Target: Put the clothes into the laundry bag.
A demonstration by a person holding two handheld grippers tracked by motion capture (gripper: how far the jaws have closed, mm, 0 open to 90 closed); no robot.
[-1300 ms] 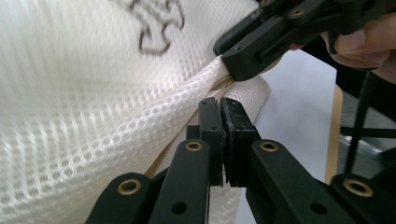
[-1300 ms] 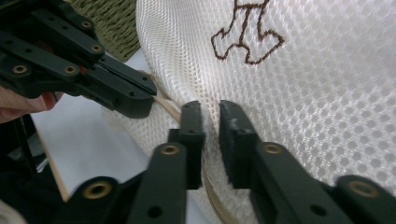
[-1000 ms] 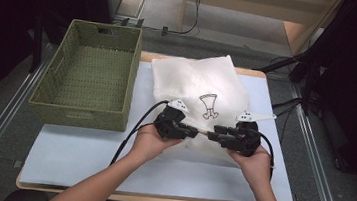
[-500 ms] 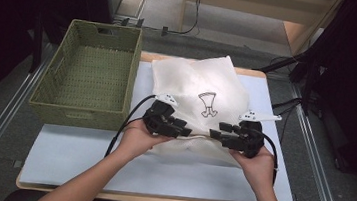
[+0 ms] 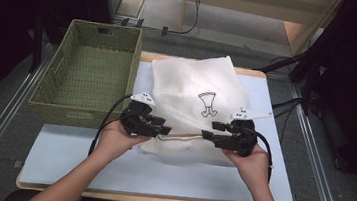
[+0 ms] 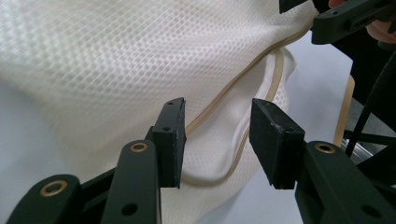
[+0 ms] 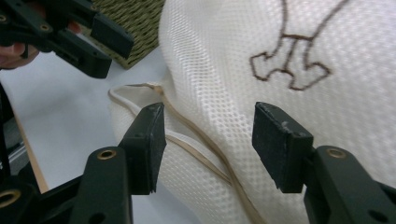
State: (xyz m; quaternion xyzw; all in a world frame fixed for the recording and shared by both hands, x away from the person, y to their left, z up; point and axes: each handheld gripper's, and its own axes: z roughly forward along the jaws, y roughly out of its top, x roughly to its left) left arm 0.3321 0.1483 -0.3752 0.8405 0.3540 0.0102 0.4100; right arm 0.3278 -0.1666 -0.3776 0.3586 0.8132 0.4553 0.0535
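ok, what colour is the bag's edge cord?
Tan cord on white mesh bag; clearest in the left gripper view.

White mesh laundry bag [image 5: 194, 99] lies flat on the pale blue mat, centre to 12 o'clock, far corner past the mat edge onto the wood tabletop. Fine diamond-net weave, slightly puffed and creased. Brown outline drawing [image 5: 207, 103] on top face, right of centre. Beige zipper band [image 6: 243, 88] runs along the near hem at 6 o'clock, curving round the corner; hem looks partly gaping there. Bag's left edge sits just beside the basket.
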